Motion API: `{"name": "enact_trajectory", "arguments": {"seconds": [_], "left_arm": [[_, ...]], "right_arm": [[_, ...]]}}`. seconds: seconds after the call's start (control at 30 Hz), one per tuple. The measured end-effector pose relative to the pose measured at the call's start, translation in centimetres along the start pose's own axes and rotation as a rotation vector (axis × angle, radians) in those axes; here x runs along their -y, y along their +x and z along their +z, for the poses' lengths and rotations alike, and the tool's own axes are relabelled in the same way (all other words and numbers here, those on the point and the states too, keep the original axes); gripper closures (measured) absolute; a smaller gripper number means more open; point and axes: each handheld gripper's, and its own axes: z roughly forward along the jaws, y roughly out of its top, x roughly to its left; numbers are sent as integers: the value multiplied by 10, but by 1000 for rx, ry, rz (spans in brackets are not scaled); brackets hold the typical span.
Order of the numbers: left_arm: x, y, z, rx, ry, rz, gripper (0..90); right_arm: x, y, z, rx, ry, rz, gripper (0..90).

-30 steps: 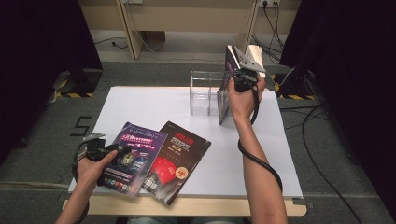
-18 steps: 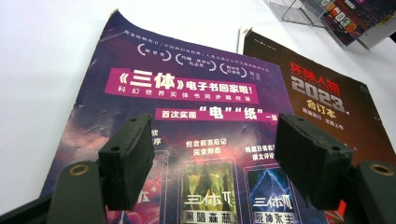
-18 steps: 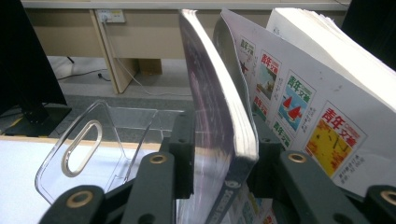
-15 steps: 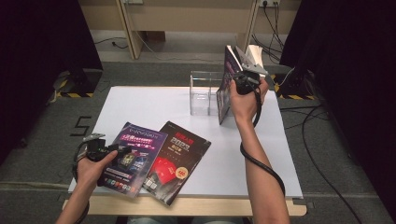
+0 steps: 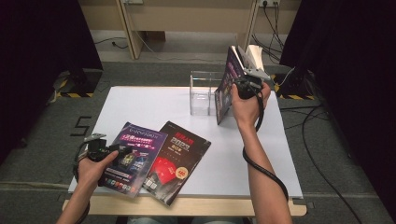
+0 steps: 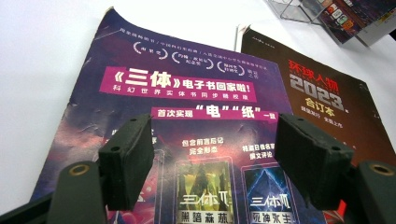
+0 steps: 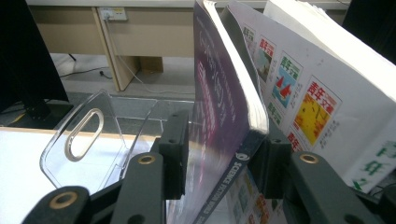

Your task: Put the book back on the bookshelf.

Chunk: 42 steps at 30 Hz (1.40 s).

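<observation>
At the far right of the white counter [image 5: 280, 154], a purple-covered magazine [image 5: 227, 86] stands upright on its lower edge, just to the right of a clear plastic holder [image 5: 201, 93] and leaning toward pale magazines [image 5: 254, 53] behind it. The right gripper [image 5: 243, 85] sits at the magazine's near edge; in the right gripper view the magazine [image 7: 219, 116] stands between the two black jaws, which have just been opening, and a gap shows on the left side, so the pads no longer clamp it. The clear holder [image 7: 88, 140] with its oval handle slot is to the left in that view, and the pale magazines with colourful cover panels [image 7: 303, 93] lean on the right. At the near left of the counter lie two flat magazines, side by side and slightly overlapped: a purple one [image 5: 133, 156] and a dark brown one with a red patch [image 5: 180, 158]. The left gripper [image 5: 105, 151] rests at the purple one's left edge, and in the left gripper view its jaws stand apart above that purple cover [image 6: 187, 116], holding nothing, with the brown magazine [image 6: 327, 93] beyond. The counter is a white board on a light wooden edge. Around it is grey carpeted floor [image 5: 46, 154] with black cables, dark curtains [image 5: 345, 70] on both sides, and light wooden furniture [image 5: 187, 18] along the far wall.
</observation>
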Motion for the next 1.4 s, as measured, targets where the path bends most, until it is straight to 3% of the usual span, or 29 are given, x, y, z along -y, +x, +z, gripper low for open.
{"name": "enact_trajectory", "arguments": {"seconds": [0.67,0.73,0.87,1.17,1.4], "left_arm": [[0,-3,2,4,3,2,274],[0,-3,2,5,3,2,274],[0,-3,2,5,3,3,274],[0,-3,3,5,7,5,274],[0,-2,1,5,1,1,274]], "right_arm": [[9,-6,-12,-2,-6,11,617],[10,-7,-13,-5,-11,9,655],[11,-10,-13,-15,-6,32,777],[8,-12,-10,-49,-5,129,827],[5,-6,-4,-38,-23,131,832]]}}
